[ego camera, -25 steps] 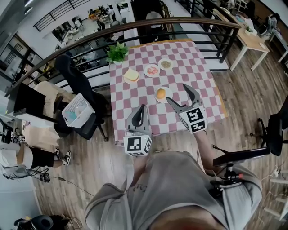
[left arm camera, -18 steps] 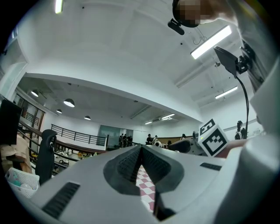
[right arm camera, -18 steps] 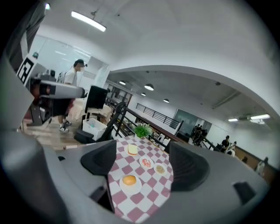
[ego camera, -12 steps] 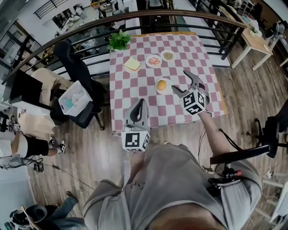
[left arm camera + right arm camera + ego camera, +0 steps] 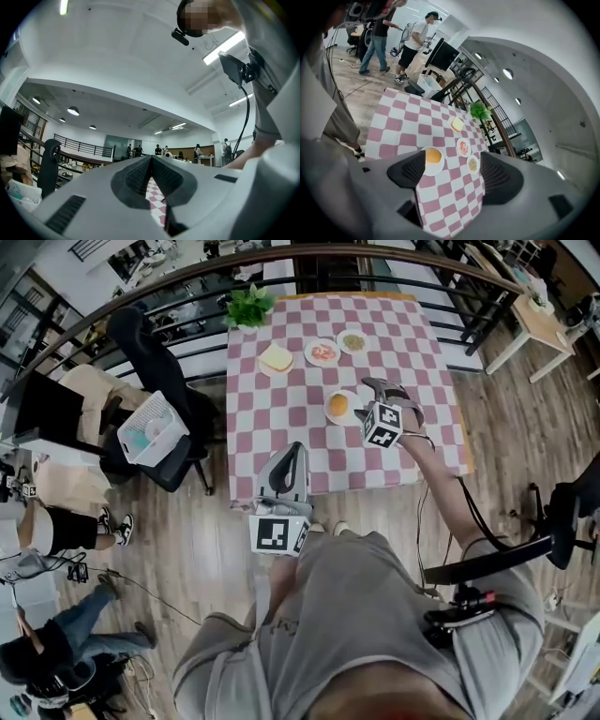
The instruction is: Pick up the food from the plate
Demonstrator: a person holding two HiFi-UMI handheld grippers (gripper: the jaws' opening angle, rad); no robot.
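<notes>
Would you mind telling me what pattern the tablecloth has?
The tablecloth is a check of pink and white squares, and it shows best in the head view.

left claw (image 5: 296, 454): jaws shut tight together, nothing in there, held close in front of the torso, pointing forward
right claw (image 5: 384, 390): jaws wide apart, empty
right arm (image 5: 439, 479): stretched way out front, forearm bare

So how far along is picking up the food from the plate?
Nothing is done yet: the bun lies on its plate. In hand: the right gripper hovers open and empty beside that plate. The left gripper is shut, at the table's near edge. Left: lower, close on the bun, lift.
</notes>
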